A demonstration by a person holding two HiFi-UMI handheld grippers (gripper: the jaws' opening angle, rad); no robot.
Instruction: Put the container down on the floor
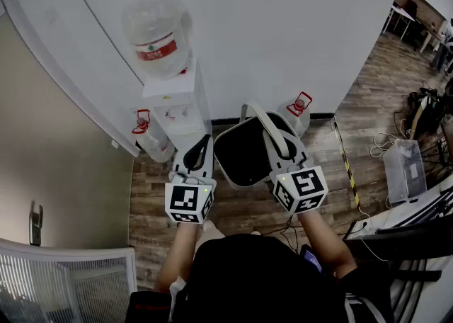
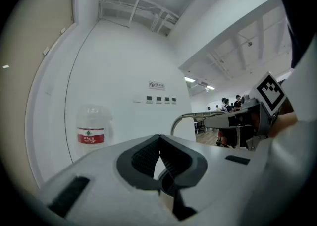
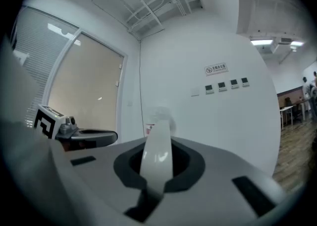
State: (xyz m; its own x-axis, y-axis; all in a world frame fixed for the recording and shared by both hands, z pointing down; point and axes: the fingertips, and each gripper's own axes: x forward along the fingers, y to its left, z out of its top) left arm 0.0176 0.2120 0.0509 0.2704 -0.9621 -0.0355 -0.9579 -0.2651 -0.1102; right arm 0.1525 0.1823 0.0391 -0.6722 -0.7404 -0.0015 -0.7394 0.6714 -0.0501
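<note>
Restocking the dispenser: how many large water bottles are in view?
3: one water bottle atop the dispenser, one on the floor left of it, one by the wall behind the container. Others may be hidden.

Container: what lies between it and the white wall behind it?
A water jug with a red top sits on the floor there; the head view shows it.

A red label (image 1: 156,50) with a green emblem ran round the bottle (image 1: 152,17) at upper left in the head view; its print was too small to read. A wall sign (image 3: 216,69) above the switches (image 3: 227,85), upper right in the right gripper view, was likewise illegible.
</note>
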